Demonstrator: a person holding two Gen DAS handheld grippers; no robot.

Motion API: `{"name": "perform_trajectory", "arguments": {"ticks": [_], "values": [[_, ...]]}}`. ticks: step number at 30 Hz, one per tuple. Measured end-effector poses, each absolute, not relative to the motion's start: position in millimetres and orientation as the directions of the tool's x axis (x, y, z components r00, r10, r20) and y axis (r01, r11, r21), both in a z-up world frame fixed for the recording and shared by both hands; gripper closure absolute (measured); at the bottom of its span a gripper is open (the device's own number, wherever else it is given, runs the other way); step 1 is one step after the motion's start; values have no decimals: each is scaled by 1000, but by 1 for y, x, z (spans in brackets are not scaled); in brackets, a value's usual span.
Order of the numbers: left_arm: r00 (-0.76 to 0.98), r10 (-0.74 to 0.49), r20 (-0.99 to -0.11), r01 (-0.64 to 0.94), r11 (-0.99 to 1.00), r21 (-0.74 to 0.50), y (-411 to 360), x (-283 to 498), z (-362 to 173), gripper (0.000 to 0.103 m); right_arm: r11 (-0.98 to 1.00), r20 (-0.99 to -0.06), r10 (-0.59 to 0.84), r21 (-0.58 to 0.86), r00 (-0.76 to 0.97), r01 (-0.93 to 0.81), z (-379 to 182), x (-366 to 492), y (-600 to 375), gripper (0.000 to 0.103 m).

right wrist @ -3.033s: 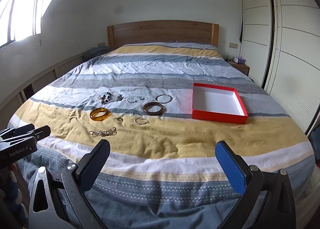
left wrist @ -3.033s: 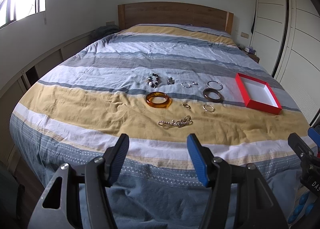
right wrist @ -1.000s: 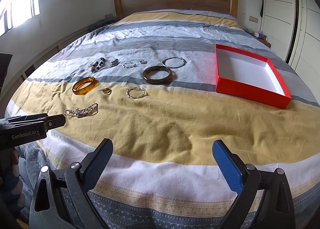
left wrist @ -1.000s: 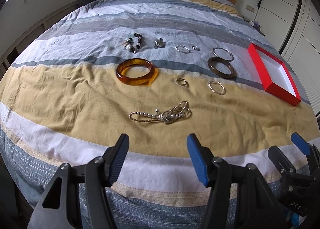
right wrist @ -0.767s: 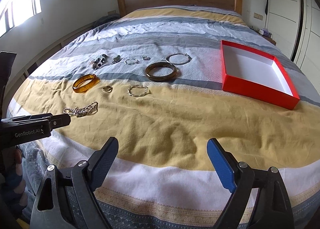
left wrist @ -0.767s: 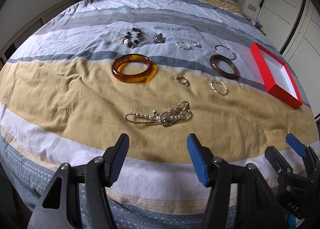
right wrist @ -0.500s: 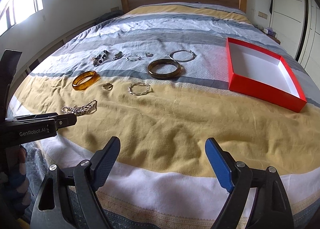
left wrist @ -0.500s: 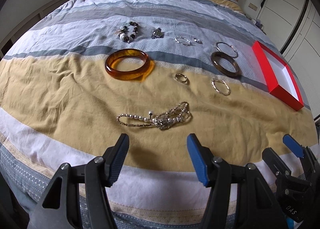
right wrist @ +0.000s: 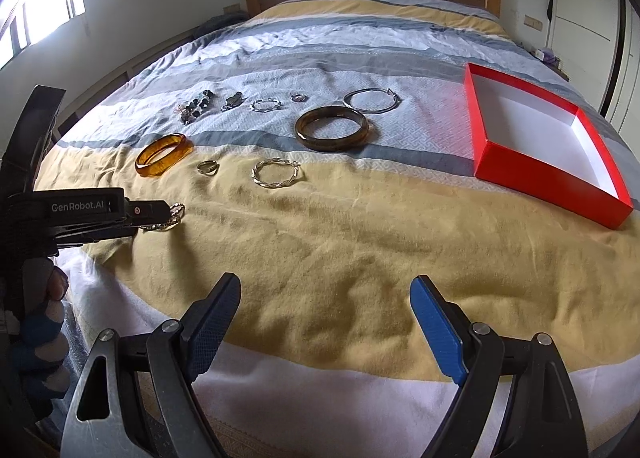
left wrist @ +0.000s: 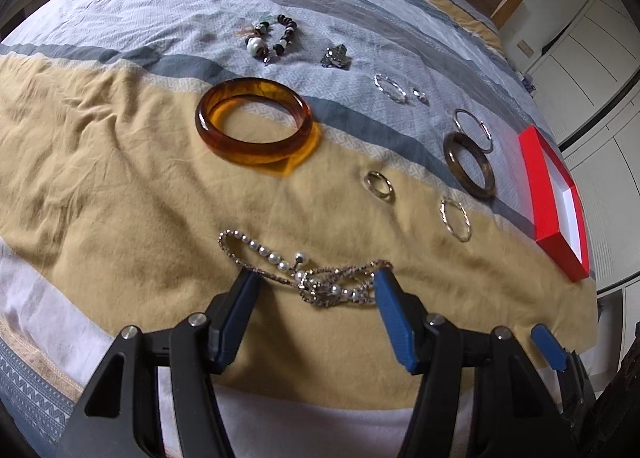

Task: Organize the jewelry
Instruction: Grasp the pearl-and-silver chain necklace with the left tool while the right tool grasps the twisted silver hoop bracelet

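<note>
The left gripper [left wrist: 314, 284] has its fingers [left wrist: 240, 298] spread apart, straddling the pearl-and-chain necklace [left wrist: 304, 272], which lies loose on the yellow band of the bed [left wrist: 100, 185]; I judge this a line-up for pinching the tangled middle. It reaches in low and nearly level over the cover. The right gripper [right wrist: 324, 298] hangs released and empty above bare cover, likely waiting. The other pieces, among them the amber bangle [left wrist: 254, 125] and brown bangle [left wrist: 470, 165], lie spaced apart for single picks, and the red box [right wrist: 540, 137] sits empty to the right.
</note>
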State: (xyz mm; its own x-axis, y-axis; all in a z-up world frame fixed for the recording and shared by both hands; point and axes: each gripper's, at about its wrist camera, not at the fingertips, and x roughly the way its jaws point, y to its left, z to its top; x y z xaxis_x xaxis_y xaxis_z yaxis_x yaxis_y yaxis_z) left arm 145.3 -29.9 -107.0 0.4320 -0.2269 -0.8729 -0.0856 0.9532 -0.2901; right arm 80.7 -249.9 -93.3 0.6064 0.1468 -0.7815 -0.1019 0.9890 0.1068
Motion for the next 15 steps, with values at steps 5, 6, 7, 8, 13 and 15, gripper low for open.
{"name": "perform_trajectory", "arguments": {"ticks": [5,6,7,8,13,15], "values": [[441,-214,-871,-100,953,-285,-29,158,-110,51,987,-784,159,114,600,-113,-96,89,-248,17],[443,-207,-872,-105,954,-280,-28,161,-111,53,987,-784,162,116,599,-115,-96,92,-247,17],[443,-199,-874,-111,955,-274,-26,163,-113,60,986,-783,164,117,599,-118,-96,95,-247,17],[444,-192,-875,-117,956,-269,-23,166,-114,67,985,-782,168,117,600,-123,-95,98,-246,18],[450,-184,-874,-99,962,-254,-15,168,-115,82,977,-780,213,156,588,-147,-97,119,-241,30],[451,-195,-871,-89,961,-261,-12,167,-114,85,972,-779,235,177,581,-155,-99,130,-237,32]]}}
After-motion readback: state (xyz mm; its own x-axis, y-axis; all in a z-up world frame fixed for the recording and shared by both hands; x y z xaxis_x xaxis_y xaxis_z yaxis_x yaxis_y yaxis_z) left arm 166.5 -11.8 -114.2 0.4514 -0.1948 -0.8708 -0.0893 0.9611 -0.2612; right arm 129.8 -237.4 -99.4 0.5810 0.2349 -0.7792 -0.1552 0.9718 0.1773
